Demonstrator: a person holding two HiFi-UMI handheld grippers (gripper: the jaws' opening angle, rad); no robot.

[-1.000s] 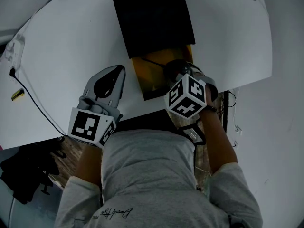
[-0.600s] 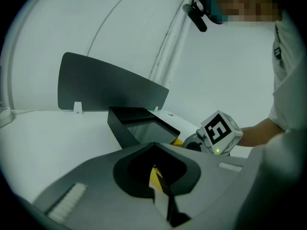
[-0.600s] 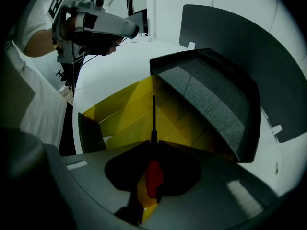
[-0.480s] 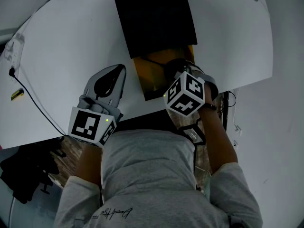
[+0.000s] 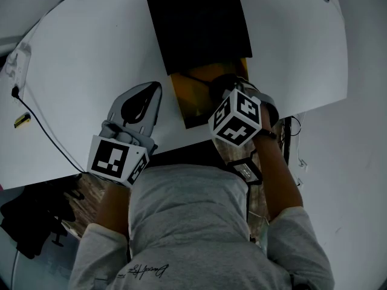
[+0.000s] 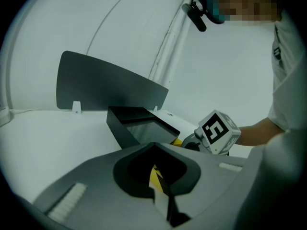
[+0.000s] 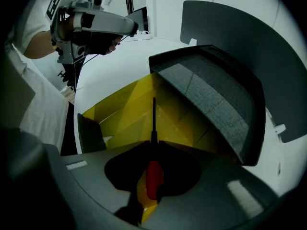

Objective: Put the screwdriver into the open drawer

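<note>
A screwdriver point(image 7: 154, 176) with a red handle and a thin black shaft sits between the jaws of my right gripper point(image 7: 154, 145). Its tip points down into the open yellow drawer point(image 7: 124, 114). The jaws are opening, with the handle still between them. In the head view my right gripper point(image 5: 225, 92) points steeply down over the drawer point(image 5: 192, 100), which sticks out of a black cabinet point(image 5: 196, 23); the screwdriver is hidden there. My left gripper point(image 5: 142, 101) rests on the white table left of the drawer, jaws shut and empty.
The white round table point(image 5: 84, 59) carries a thin black cable point(image 5: 42, 125) and a small yellow item point(image 5: 22, 121) at its left edge. The table's near edge runs just under both grippers. The person's grey-shirted body fills the bottom.
</note>
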